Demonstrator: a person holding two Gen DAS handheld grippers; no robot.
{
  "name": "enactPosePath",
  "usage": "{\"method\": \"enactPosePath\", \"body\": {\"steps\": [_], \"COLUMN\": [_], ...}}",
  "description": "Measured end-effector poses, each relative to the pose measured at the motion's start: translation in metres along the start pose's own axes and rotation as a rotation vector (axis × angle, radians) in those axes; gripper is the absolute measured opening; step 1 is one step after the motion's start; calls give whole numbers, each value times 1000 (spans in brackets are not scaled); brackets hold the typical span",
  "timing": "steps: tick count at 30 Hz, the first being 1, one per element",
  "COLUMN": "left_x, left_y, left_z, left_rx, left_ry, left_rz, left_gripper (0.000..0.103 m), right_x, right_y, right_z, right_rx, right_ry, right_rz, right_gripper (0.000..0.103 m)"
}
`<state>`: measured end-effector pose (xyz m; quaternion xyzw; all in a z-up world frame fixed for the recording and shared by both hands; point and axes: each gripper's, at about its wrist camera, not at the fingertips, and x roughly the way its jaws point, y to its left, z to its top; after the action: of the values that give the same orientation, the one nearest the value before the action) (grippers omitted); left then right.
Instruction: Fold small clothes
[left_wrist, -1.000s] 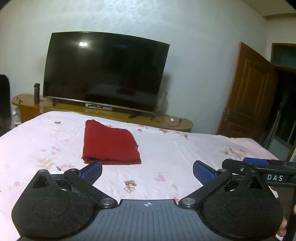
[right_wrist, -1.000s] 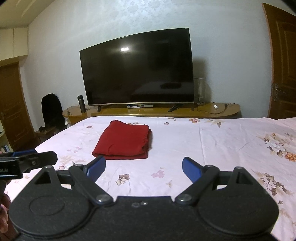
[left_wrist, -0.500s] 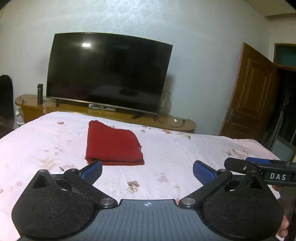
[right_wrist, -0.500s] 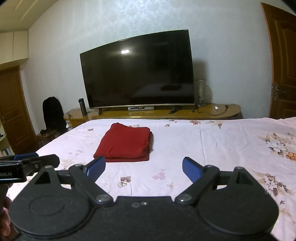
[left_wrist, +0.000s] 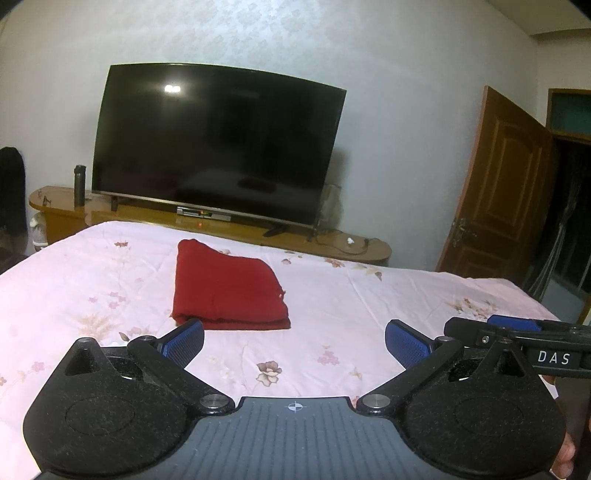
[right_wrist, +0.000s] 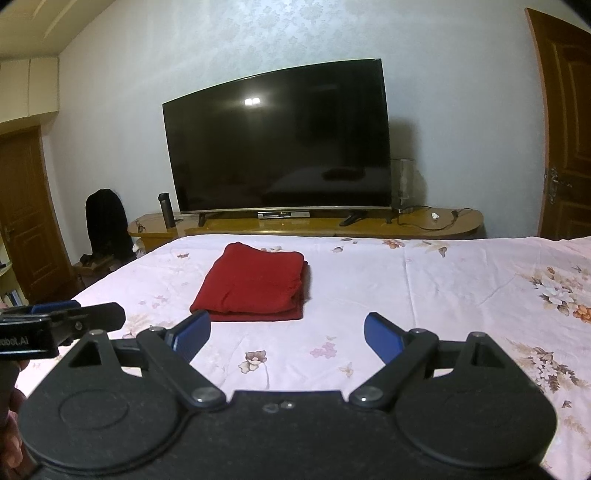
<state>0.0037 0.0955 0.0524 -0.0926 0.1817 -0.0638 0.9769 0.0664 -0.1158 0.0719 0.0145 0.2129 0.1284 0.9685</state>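
A red garment (left_wrist: 227, 290) lies folded into a neat rectangle on the pink floral bedsheet (left_wrist: 332, 295). It also shows in the right wrist view (right_wrist: 255, 286). My left gripper (left_wrist: 294, 345) is open and empty, held above the sheet in front of the garment, apart from it. My right gripper (right_wrist: 287, 336) is open and empty, also short of the garment. The right gripper shows at the right edge of the left wrist view (left_wrist: 517, 334). The left gripper shows at the left edge of the right wrist view (right_wrist: 62, 319).
A large dark TV (right_wrist: 280, 144) stands on a low wooden cabinet (right_wrist: 306, 225) beyond the bed, with a dark bottle (right_wrist: 165, 208) on it. A wooden door (left_wrist: 495, 192) stands open at the right. A dark bag (right_wrist: 105, 225) sits left of the cabinet.
Both grippers have drawn back and risen a little, so the folded red garment sits slightly lower and farther in view. Both stay open and empty.
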Motion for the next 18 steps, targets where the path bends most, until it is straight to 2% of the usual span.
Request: {"method": "enactPosePath", "body": {"steps": [18], "left_x": [3], "left_y": [1], "left_z": [0], "left_rx": [-3], "left_ry": [3], "left_rz": [-3], "left_gripper": [103], "right_x": [0], "right_y": [-1], "right_z": [2], "right_rx": [7], "right_ry": [-7], "right_rz": [4], "right_gripper": [90]}}
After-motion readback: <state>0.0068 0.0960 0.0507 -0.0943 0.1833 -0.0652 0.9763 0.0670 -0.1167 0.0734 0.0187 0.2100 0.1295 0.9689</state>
